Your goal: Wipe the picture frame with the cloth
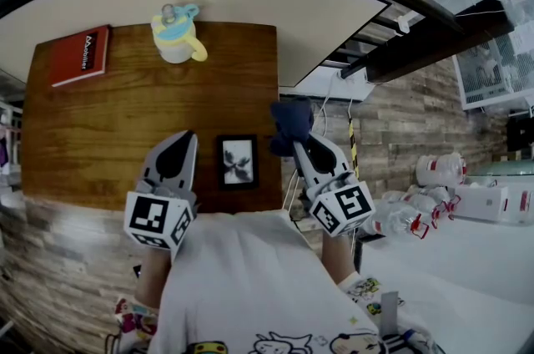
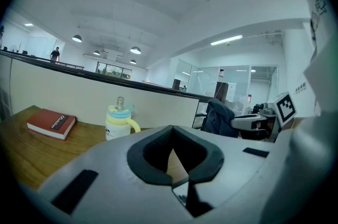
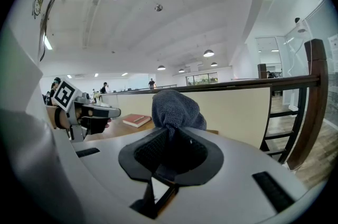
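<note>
Now, right claw (image 1: pixel 294 144) clamped on the dark blue cloth (image 1: pixel 291 120), left claw (image 1: pixel 183 139) closed and empty, picture frame (image 1: pixel 238 162) sits between them on the counter (image 1: pixel 100 127).

left gripper (image 1: pixel 185 140) jaws together, empty, right gripper (image 1: pixel 294 144) jaws pinching cloth (image 1: pixel 291 118), both side by side near torso, tips pointing away, tilted slightly down

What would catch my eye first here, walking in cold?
The right gripper clamps a bunched dark blue cloth by the right edge of the wooden table. A small black picture frame sits at its near edge, between that gripper and the empty left gripper; a yellow cup and red book sit farther back.
</note>
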`<state>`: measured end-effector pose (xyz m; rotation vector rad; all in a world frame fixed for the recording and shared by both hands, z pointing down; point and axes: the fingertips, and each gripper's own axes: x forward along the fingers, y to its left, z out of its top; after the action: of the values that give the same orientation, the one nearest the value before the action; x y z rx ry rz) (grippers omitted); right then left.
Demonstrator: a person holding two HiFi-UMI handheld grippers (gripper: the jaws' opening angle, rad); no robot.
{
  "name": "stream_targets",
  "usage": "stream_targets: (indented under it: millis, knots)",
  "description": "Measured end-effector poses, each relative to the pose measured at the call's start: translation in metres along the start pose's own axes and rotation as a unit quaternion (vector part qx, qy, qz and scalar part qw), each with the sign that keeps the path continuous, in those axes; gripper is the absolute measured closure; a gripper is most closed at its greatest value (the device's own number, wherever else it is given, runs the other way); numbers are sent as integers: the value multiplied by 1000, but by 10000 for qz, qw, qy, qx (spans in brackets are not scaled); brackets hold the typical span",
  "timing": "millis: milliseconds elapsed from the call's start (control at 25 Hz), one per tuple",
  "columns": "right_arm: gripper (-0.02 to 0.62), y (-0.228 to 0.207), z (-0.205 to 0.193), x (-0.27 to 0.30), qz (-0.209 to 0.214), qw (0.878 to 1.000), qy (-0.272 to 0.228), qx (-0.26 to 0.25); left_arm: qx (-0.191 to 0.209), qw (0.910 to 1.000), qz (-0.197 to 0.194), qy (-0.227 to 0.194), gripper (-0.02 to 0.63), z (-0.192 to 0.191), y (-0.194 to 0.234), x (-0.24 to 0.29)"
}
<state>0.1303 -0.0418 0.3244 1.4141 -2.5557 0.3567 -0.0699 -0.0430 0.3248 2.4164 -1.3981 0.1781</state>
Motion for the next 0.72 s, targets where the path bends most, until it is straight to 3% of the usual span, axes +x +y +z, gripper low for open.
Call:
stream_targets:
  millis: [720]
  knots:
    - [551,1,-7,-7,-19,9999,115,0,340,9994,-91,71,601,-7,0,-2]
